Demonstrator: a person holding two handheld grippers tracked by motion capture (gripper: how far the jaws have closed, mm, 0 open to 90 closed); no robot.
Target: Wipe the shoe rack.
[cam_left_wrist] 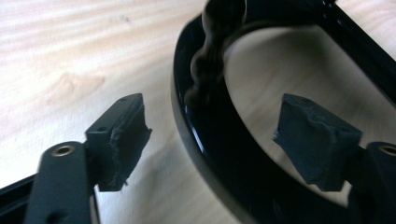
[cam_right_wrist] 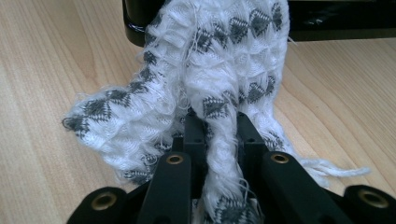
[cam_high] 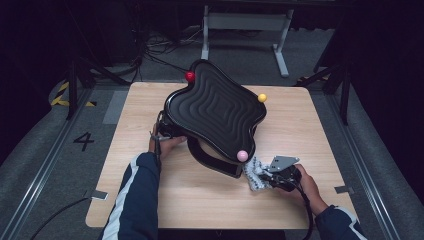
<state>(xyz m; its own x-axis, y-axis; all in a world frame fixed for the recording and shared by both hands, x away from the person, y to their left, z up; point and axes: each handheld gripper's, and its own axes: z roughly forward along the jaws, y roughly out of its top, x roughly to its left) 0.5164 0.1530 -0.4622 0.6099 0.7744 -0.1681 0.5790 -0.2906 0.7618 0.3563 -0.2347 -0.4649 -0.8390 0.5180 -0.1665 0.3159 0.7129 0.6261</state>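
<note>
Floor marking "4" [cam_high: 83,140]. R gripper [cam_right_wrist: 218,122] pinches knit cloth [cam_right_wrist: 219,65], lengthwise toward black stand [cam_high: 215,112] (tilted); L gripper [cam_left_wrist: 210,140] jaws spread astride its rim.

The left gripper [cam_high: 159,134] is largely covered in the high view by the black wavy tray [cam_high: 215,107], so its jaws cannot be made out there. In the left gripper view the glossy black curved frame [cam_left_wrist: 205,154] is cut off by the top, right and bottom edges, and its upper part is blurred. The base beneath the tray is mostly hidden by the tray in the high view. The white and grey knitted cloth [cam_right_wrist: 219,70] is cut off by the top edge in the right gripper view, and its far end is hidden against the black base [cam_right_wrist: 327,21]. Part of the cloth is concealed between the pads of the right gripper [cam_right_wrist: 219,135].
</note>
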